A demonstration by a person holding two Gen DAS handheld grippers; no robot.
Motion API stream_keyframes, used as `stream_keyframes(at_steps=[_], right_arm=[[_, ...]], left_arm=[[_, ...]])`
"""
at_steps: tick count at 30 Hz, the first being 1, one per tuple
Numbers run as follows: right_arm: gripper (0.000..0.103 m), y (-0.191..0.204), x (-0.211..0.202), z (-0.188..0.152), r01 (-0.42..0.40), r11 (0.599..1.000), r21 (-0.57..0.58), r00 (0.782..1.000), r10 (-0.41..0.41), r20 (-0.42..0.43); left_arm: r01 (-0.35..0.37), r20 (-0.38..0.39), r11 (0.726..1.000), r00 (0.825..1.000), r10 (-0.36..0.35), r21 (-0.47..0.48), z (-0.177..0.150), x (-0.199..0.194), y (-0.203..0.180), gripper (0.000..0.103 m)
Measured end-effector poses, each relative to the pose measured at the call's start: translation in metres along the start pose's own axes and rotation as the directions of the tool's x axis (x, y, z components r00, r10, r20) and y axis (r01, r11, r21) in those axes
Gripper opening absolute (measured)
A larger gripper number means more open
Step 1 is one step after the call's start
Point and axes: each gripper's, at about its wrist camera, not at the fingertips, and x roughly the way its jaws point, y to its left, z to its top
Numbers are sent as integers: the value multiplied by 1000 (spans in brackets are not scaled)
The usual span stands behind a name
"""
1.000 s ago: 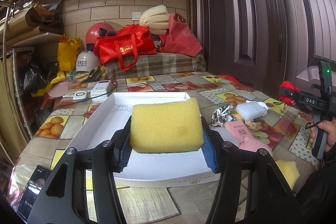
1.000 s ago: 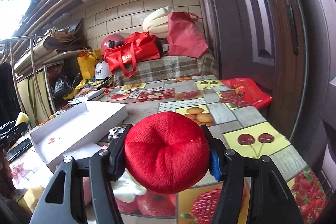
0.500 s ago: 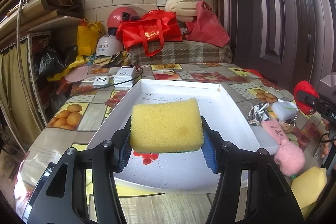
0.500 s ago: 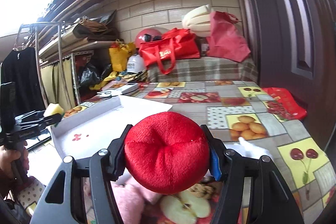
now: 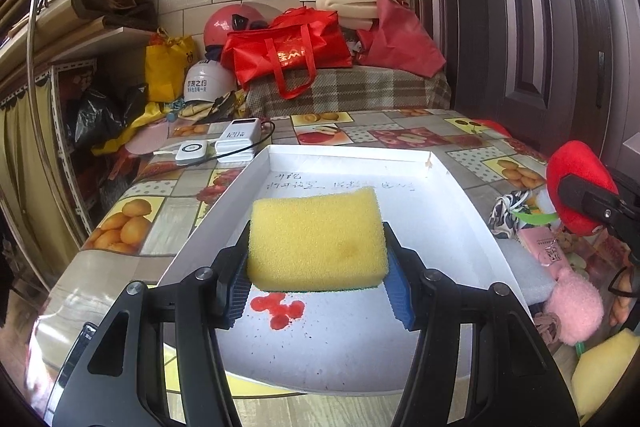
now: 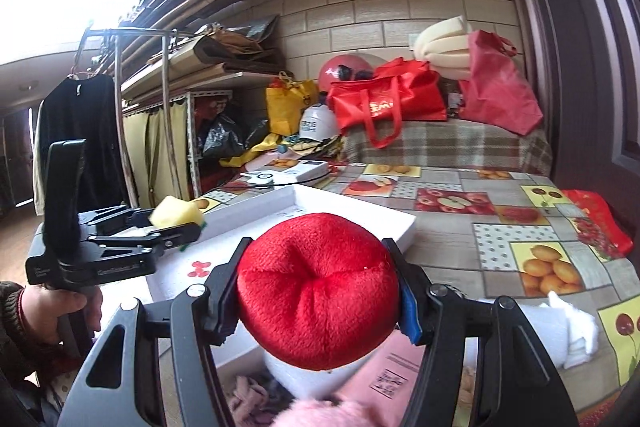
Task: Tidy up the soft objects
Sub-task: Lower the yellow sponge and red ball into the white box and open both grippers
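both clamped, left gripper [image 5: 316,277] squeezing yellow sponge [image 5: 317,237] above white tray [image 5: 460,183], right gripper [image 6: 318,301] pinching red plush ball [image 6: 318,289]

We see a yellow sponge [image 5: 316,239] of coarse, porous foam with a green scouring layer beneath. The red plush ball [image 6: 318,291] looks soft and fuzzy. The white tray [image 5: 452,211] seems matt cardboard. Our fingers [image 5: 236,291] carry ribbed blue pads on matt black plastic. The desk [image 5: 160,215] wears a glossy fruit-print covering.
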Motion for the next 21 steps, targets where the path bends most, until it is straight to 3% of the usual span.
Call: stream_keyframes(at_steps=[7,15,21], right_arm=[[62,20,21,20,-67,996,-66,997,66,-27],[62,37,71,25,-103,990,-94,970,79,-228],[64,37,88,20,-89,993,-76,953,63,-298]], left_arm=[[-8,-39,999,999,9,31,2,11,-6,57],[-41,-134,999,990,40,1,2,32,-1,57],[-44,-178,998,983,35,-44,2,42,9,57]])
